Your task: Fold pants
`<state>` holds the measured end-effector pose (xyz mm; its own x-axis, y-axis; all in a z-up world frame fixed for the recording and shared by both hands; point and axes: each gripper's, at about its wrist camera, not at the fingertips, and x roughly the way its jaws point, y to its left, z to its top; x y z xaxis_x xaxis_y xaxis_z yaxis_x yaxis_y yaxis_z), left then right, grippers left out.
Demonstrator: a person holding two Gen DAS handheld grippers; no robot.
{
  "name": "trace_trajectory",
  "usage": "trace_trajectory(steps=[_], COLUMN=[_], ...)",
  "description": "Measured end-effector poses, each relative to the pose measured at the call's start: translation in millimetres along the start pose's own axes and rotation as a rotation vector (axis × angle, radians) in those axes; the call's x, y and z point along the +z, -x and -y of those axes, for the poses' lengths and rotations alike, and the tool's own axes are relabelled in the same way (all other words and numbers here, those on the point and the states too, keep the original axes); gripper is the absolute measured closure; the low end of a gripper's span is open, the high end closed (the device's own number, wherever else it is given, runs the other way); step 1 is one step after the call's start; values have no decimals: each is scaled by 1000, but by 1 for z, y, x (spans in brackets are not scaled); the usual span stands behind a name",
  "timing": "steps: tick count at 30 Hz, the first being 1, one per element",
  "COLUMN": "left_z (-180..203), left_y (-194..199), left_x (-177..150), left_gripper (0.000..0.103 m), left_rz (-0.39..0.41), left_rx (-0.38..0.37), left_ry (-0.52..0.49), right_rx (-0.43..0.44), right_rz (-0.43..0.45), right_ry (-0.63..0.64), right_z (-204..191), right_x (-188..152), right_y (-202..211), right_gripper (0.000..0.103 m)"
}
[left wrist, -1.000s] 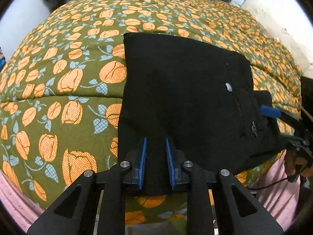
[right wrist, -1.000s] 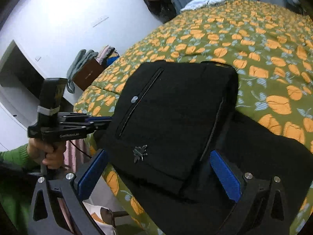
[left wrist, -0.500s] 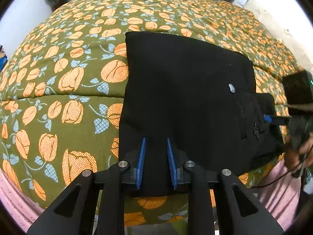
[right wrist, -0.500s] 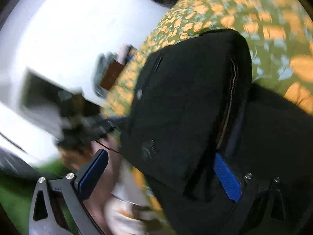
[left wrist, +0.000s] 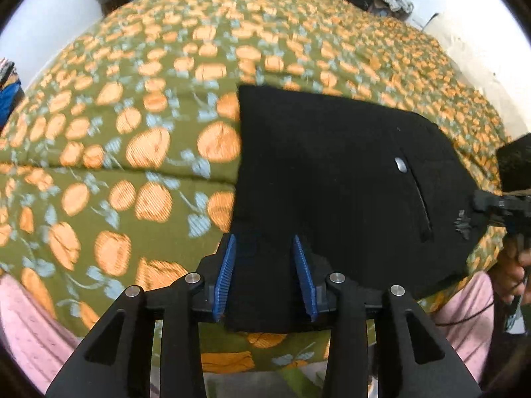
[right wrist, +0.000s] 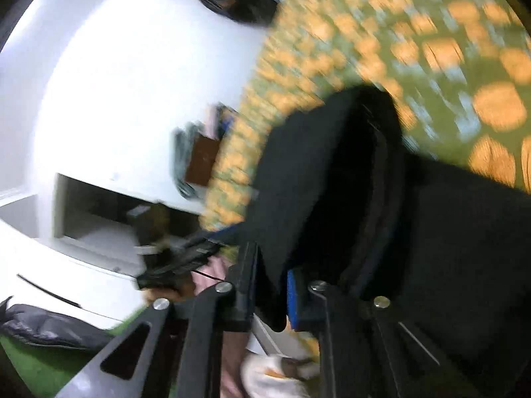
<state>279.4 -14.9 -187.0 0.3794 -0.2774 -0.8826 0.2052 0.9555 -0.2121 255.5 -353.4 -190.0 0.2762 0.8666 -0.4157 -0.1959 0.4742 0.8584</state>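
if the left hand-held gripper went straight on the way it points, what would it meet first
Probably more of the black pants: the left hand-held gripper already has their near edge between its fingers, and the cloth stretches ahead over the floral bedspread.

We hold our left gripper [left wrist: 264, 277] slightly parted over the pants' [left wrist: 332, 172] near edge; our right gripper [right wrist: 272, 293] pinches their corner.

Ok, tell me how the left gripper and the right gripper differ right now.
The left gripper has its blue-padded fingers parted around the near edge of the black fabric pants; the right gripper has its fingers drawn close, pinching a fold. The left wrist view is fairly sharp; the right is motion-blurred and tilted. Both work the pants on the orange-flowered green bedspread.
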Motion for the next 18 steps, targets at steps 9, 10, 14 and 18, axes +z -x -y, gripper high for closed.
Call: trace_trajectory(steps=[9,10,14,18], left_z=[15,19,37,58], left_y=[51,51,47,32], left_x=[19,19,13,6], left_gripper=[53,53,53,53], left_rz=[130,132,120,80], left_rx=[-62,-69,-78,-84], left_ry=[-22,-30,-83,-137], right_rx=[-29,-51,-110,-235], right_rz=[102,115,169,156], right_ry=[102,101,37,-67], right_z=[-49,-50,-35,25], right_x=[-17,-20,-37,-68], right_y=[70,80,115,126], right_gripper=[89,89,89,89])
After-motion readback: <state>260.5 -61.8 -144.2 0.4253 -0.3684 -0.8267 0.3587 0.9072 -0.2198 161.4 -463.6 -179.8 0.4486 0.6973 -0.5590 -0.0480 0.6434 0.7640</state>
